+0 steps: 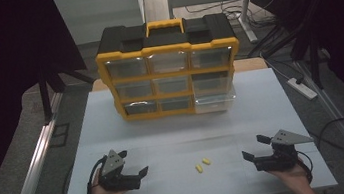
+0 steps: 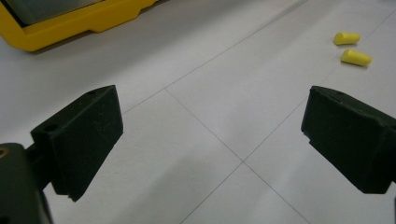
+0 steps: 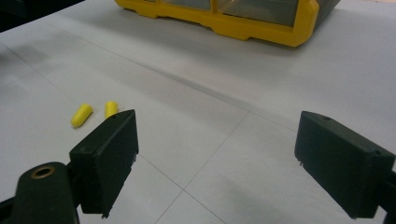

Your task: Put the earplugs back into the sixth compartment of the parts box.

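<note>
I have both claws resting low at the near edge of the white table, the left gripper and the right gripper each spread wide with nothing between the pads. The two yellow earplugs lie side by side, apart from each other, on the bare surface between the grippers, somewhat nearer the right one; in the right gripper view they sit just beyond its left-hand jaw. Farther back stands the yellow-and-black drawer organizer, and its bottom right drawer looks pulled out a little (I judge that is where the plugs belong, though I can't see into it). To pick cleanly I would take the right gripper across to the nearer plug, come down from above with the jaws straddling its short width, not its length, and close gently, since foam squashes and can spring out. I'd keep low enough to avoid nudging the second plug away.
</note>
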Motion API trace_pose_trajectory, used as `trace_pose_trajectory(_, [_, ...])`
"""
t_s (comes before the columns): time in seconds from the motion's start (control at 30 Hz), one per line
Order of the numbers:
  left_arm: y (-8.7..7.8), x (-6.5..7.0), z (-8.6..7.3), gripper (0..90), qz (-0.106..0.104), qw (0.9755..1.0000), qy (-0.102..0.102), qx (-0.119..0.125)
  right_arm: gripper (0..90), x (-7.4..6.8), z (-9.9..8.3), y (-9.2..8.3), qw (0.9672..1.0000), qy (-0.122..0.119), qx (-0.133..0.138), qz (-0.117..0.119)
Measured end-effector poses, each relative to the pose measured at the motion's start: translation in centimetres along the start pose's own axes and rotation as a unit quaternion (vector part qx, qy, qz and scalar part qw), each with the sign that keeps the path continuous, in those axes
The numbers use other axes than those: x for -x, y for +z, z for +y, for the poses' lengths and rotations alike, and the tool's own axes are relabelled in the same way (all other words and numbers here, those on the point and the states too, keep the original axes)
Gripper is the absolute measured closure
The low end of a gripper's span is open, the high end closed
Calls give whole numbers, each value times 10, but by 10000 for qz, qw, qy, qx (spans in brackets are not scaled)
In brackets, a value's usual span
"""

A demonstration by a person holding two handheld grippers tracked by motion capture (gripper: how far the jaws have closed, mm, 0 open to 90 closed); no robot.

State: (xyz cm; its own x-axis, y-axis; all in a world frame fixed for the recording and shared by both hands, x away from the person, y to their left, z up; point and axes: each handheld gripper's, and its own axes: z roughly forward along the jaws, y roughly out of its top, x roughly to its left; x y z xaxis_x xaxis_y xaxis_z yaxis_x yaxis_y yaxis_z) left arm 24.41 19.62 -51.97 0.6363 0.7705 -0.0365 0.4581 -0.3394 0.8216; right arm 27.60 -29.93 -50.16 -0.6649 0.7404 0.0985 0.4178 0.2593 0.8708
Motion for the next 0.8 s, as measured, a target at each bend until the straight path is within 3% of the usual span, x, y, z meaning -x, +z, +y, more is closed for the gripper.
trace_pose_trajectory(0.8, [-2,-1,-1,60,27,10000,-11,23,150,-1,2,5,9999,-58,-102,-26])
